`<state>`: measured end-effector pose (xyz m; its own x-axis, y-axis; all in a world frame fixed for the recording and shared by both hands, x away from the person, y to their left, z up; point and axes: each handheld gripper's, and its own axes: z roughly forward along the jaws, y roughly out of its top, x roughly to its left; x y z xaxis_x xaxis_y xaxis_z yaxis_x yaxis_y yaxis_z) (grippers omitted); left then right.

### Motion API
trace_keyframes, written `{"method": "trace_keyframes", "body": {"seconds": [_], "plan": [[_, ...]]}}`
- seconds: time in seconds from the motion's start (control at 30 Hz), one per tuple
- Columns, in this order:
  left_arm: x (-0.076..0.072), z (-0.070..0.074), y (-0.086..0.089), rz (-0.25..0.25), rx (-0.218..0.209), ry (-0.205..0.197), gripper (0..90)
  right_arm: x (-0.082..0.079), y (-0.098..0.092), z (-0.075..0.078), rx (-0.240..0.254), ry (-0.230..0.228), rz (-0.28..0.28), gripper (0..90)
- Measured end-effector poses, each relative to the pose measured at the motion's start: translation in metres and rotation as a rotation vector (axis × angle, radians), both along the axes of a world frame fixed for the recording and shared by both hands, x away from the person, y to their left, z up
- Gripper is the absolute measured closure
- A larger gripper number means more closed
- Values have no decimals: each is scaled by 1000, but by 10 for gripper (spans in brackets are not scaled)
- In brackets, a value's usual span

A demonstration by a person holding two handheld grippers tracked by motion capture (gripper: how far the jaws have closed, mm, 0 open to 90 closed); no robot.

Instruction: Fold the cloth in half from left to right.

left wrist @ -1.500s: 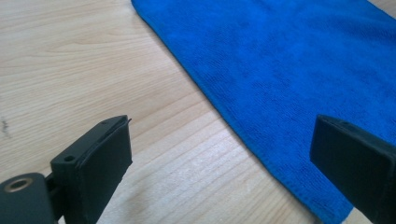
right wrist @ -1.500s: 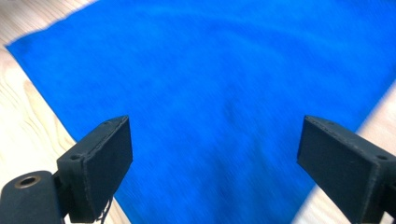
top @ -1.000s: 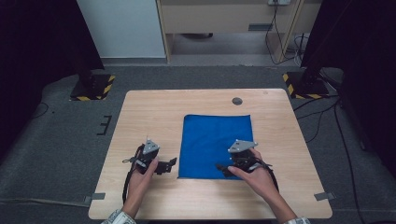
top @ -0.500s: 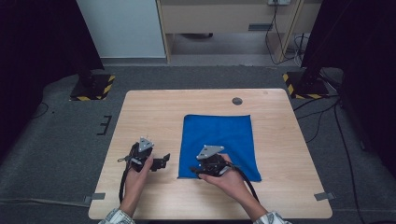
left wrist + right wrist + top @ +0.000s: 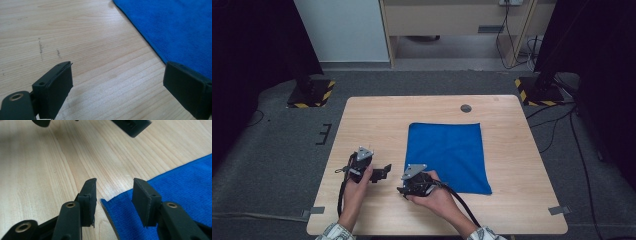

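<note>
Cloth (image 5: 447, 156), soft, light and limp, lies flat at centre right of the worktop (image 5: 377, 120); right tool (image 5: 114, 191), jaws just narrowed and straddling its near-left corner ungripped, suits a corner pinch; left tool (image 5: 117, 82) stands wide.

Wooden table (image 5: 362, 125), grey carpet (image 5: 277, 145), striped stand bases (image 5: 312, 95)

Table (image 5: 362, 115): stands mid-room, the person at its near edge.
Cloth (image 5: 447, 150): lies flat on the table, right of centre.
Small round disc (image 5: 466, 108): on the table just behind the cloth's far edge.
Left gripper (image 5: 384, 171): low over bare wood, left of the cloth.
Right gripper (image 5: 403, 190): at the cloth's near left corner, the corner between its jaws.
</note>
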<state>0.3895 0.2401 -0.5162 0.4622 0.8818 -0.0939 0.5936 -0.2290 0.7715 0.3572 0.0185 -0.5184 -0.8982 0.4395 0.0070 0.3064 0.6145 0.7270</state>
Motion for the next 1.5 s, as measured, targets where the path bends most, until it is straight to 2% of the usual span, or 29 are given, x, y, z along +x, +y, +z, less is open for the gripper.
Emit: {"method": "trace_keyframes", "body": {"seconds": [0.1,0.23,0.47,0.6,0.7,0.9,1.0,1.1,1.2,1.23,1.37,1.47,1.5], "plan": [[1,0,0,-11,-6,12,89,0,1,-3,-18,4,9,554],[1,3,0,-24,-17,2,106,2,0,-7,-41,7,-6,614],[0,8,-3,-47,-48,-8,107,7,-6,-10,-9,14,-49,836],[4,16,-7,-62,-54,-19,108,9,-9,-10,7,35,-65,870],[9,22,-10,-77,-53,-31,107,6,-8,-8,28,31,-67,871],[38,32,-17,-98,-57,-44,107,-5,-5,1,58,25,-47,870],[57,33,-24,-99,-37,-44,160,-11,-1,1,54,30,-31,869],[73,30,-30,-107,-21,-34,209,-16,4,0,59,27,-17,869],[85,27,-34,-94,3,-35,259,-21,9,-1,54,24,-4,867],[91,26,-35,-91,26,-34,272,-23,11,-2,52,22,-4,867],[108,21,-37,-99,74,-23,348,-26,12,-3,53,25,-4,867],[116,15,-37,-102,64,-41,417,-27,11,-3,66,27,-16,867],[120,13,-37,-100,65,-29,436,-27,11,-2,69,28,-16,867]]}}
